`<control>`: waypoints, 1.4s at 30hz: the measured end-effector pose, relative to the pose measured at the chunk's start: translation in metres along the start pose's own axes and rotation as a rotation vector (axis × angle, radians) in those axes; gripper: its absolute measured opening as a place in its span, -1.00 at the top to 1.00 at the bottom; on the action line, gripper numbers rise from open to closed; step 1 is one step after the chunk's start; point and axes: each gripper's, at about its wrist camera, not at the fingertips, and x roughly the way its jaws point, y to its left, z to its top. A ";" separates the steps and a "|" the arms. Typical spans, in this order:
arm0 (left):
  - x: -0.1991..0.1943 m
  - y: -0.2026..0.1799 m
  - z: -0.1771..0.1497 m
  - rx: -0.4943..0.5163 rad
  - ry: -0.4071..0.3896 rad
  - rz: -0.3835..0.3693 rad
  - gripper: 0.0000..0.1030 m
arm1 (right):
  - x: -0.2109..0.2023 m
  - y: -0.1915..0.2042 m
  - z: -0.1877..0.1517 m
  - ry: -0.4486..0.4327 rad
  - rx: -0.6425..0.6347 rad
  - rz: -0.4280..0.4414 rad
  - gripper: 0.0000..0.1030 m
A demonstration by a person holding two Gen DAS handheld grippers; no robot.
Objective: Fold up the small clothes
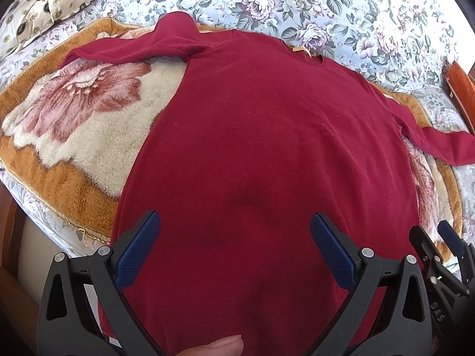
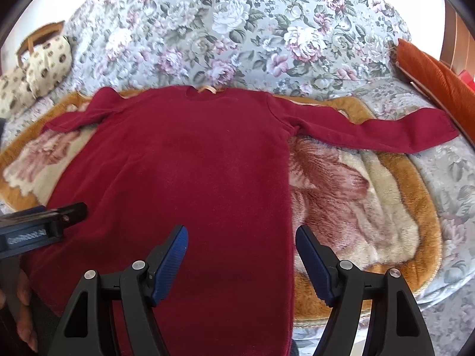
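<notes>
A dark red long-sleeved top (image 1: 267,136) lies flat on a fluffy blanket, neck away from me, and shows in the right wrist view too (image 2: 190,166). Its left sleeve (image 1: 130,49) is bent back toward the shoulder; its right sleeve (image 2: 371,130) stretches out to the right. My left gripper (image 1: 234,225) is open and empty over the lower body of the top. My right gripper (image 2: 242,237) is open and empty over the top's lower right edge. The right gripper (image 1: 445,243) shows at the left wrist view's right edge, and the left gripper's body (image 2: 41,225) at the right wrist view's left.
The blanket (image 1: 89,136), orange-bordered with a pink flower, lies on a floral bedspread (image 2: 237,29). A cream patterned cushion (image 1: 50,3) sits far left. An orange cushion (image 2: 436,77) lies at the far right. The bed's near edge is at lower left.
</notes>
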 end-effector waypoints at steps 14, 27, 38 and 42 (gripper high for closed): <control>0.000 0.002 0.000 0.006 0.001 0.005 -0.97 | 0.005 0.010 0.000 0.045 -0.060 -0.139 -0.41; 0.001 0.004 0.000 0.000 0.006 -0.004 -0.97 | 0.005 0.012 0.000 0.044 -0.064 -0.131 -0.41; 0.001 0.007 0.002 -0.013 0.014 -0.022 -0.97 | 0.005 0.014 0.000 0.048 -0.068 -0.128 -0.41; 0.001 0.007 0.002 -0.016 0.017 -0.027 -0.97 | 0.006 0.015 0.000 0.049 -0.067 -0.128 -0.41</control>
